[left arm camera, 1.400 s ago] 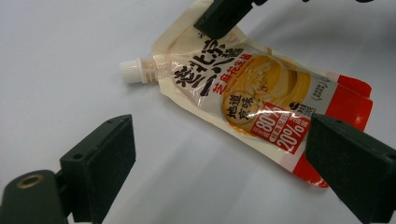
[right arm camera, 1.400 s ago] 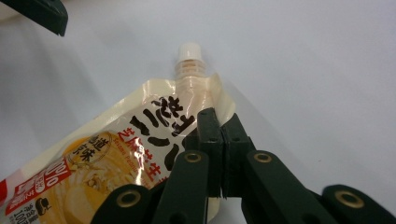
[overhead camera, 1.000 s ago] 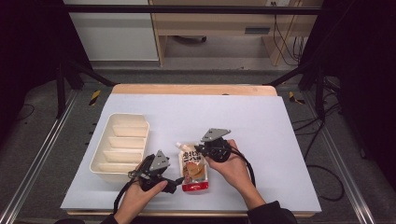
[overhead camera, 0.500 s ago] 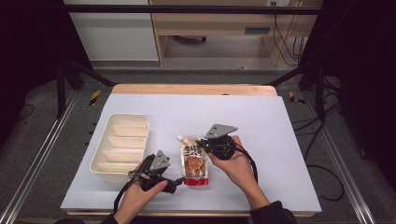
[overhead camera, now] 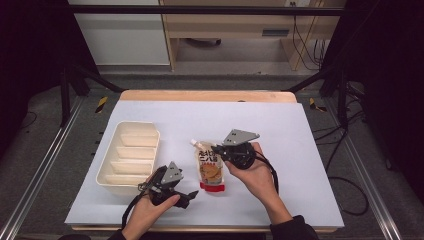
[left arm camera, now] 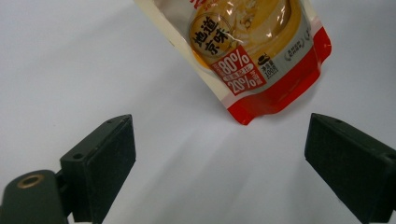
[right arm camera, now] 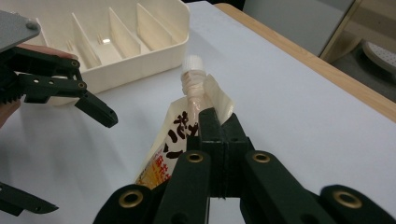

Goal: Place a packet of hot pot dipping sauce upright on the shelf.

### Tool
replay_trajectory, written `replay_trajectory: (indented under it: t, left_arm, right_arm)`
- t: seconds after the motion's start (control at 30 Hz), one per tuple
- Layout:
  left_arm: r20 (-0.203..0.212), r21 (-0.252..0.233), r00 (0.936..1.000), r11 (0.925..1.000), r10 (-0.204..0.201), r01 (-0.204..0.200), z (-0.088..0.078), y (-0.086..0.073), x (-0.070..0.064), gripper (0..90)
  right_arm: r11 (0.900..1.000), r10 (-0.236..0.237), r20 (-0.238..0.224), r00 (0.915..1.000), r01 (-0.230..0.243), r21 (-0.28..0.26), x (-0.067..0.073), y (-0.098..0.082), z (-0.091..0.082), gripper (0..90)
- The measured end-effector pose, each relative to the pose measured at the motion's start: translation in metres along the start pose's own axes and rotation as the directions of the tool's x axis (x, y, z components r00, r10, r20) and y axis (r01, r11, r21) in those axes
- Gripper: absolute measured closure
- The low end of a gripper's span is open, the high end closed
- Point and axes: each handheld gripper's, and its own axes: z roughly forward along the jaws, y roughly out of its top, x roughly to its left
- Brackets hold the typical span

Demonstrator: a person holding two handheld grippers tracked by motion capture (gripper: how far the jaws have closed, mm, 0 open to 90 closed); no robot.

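Right gripper (right arm camera: 219,122): I clamped the spouted, red-based sauce pouch (overhead camera: 210,167) by its top corner, for lifting.
Left gripper (left arm camera: 224,154): jaws wide open, waiting below the pouch's base.

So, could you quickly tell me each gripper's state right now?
Left gripper: open, holding nothing.
Right gripper: closed on the sauce pouch.

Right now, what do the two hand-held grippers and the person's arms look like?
Both are black linkage tools with flat rectangular pads and brass-coloured pivot pins. The left hand-held gripper and the right hand-held gripper each carry a grey three-cornered plate on top and trail a black cable. Hands are bare; a dark sleeve covers the right forearm.
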Motion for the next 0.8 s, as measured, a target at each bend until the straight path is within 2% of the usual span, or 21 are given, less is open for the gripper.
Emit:
replay_trajectory:
  t: [0.23, 0.63, 0.77, 0.8]
  left_arm:
    - [-0.006, -0.002, 1.0, 1.0, -0.002, 0.002, -0.002, -0.001, 0.001, 8.6]
    - [-0.011, -0.011, 0.9992, 0.9992, 0.037, -0.038, -0.011, 0.003, 0.0, 8.8]
    - [-0.012, -0.006, 0.9989, 0.999, 0.045, -0.045, -0.011, 0.003, -0.005, 9.1]
    - [-0.011, -0.011, 0.9982, 0.9982, 0.06, -0.06, -0.012, 0.005, -0.007, 9.3]
  right_arm:
    - [1.0, -0.006, 0.013, 0.9999, 0.006, -0.013, -0.001, 0.004, -0.004, 90.0]
    - [0.999, -0.043, -0.039, 0.9983, 0.042, -0.033, 0.006, 0.006, -0.01, 90.0]
    - [0.997, -0.074, -0.064, 0.9952, 0.072, -0.034, 0.012, 0.009, -0.011, 90.0]
    - [0.996, -0.087, -0.075, 0.9933, 0.085, -0.033, 0.015, 0.011, -0.012, 90.0]
